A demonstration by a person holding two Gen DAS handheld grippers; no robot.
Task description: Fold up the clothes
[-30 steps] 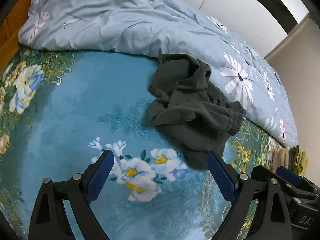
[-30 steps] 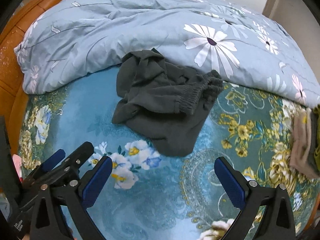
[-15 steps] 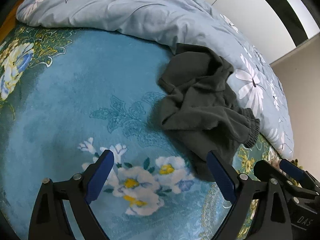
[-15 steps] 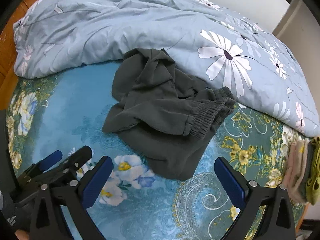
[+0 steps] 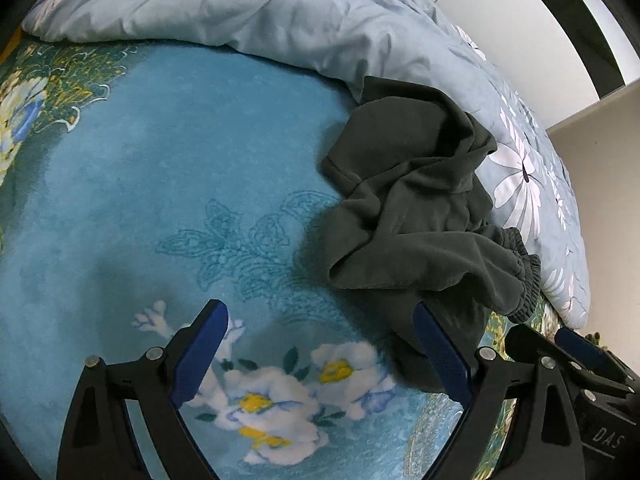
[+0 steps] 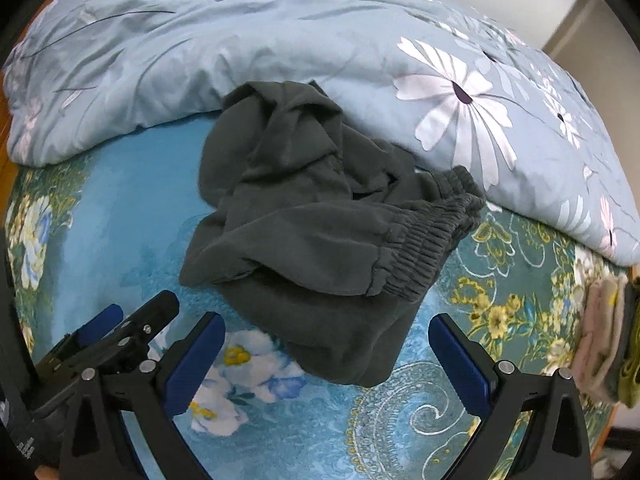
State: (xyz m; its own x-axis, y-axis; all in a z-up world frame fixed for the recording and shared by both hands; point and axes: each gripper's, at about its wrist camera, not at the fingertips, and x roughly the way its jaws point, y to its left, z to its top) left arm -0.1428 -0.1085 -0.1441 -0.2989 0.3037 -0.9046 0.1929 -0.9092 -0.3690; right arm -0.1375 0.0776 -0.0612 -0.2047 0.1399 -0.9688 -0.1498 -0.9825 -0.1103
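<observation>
both grippers have moved closer to the dark grey garment (image 6: 316,232) over the last sec; it fills more of each view than before, & the right wrist view has tilted down toward it. the left gripper (image 5: 320,348) is wide open, nothing between its blue pads (image 5: 200,348); its right pad sits just in front of the garment's near edge, contact unclear. the right gripper (image 6: 326,360) is also wide open & empty, fingers straddling the garment's lower corner, apart from it. judgement: this is the approach before a first grasp; folding hasn't begun, since the garment is a crumpled heap w/ its elastic waistband (image 6: 432,236) bunched to the right.

the garment lies on a blue floral blanket (image 5: 140,160) covering a bed, its far side touching a pale blue duvet w/ white flowers (image 6: 280,40) heaped behind. small folded items (image 6: 600,340), beige & olive, sit at the right bed edge, well apart. white wall panels (image 5: 500,8) beyond; wood at far left, prob. a headboard.
</observation>
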